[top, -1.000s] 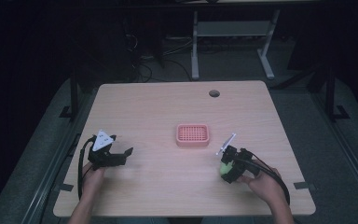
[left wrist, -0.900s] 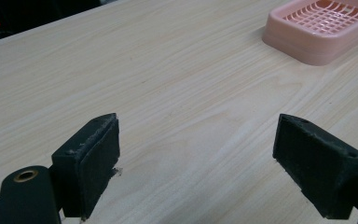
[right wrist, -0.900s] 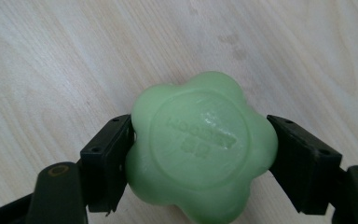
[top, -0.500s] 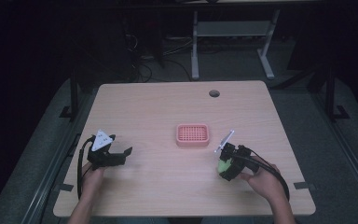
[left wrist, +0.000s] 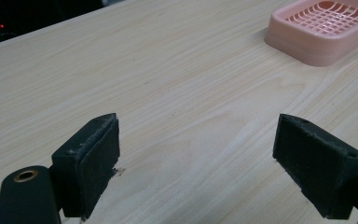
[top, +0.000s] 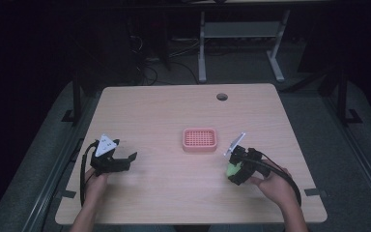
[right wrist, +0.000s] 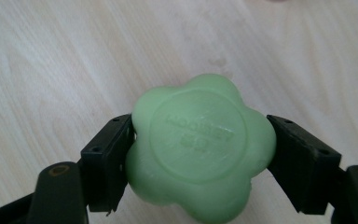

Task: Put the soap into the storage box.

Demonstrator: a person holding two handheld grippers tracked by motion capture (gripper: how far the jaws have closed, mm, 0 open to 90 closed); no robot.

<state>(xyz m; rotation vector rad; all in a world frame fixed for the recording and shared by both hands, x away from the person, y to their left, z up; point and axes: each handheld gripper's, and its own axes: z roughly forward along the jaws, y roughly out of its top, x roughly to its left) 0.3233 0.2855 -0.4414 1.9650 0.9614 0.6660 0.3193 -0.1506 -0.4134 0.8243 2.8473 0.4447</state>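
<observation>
- Soap [right wrist: 200, 144], green and flower-shaped, sat clamped between both jaws of the right gripper [top: 235, 168], low over the table [top: 174, 111] at its front right.
- Pink dish [top: 199, 139] stood mid-table, near the soap but apart from it.
- Left gripper [top: 125, 160] rested at front left, jaws spread wide, nothing between them; bare wood beneath.
- A hand [top: 273, 183] gripped the right tool.

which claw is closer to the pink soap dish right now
Right. The right claw, shut on the green soap, sits just off the pink soap dish toward the person's right. The left claw is open, farther off on the other side.
</observation>
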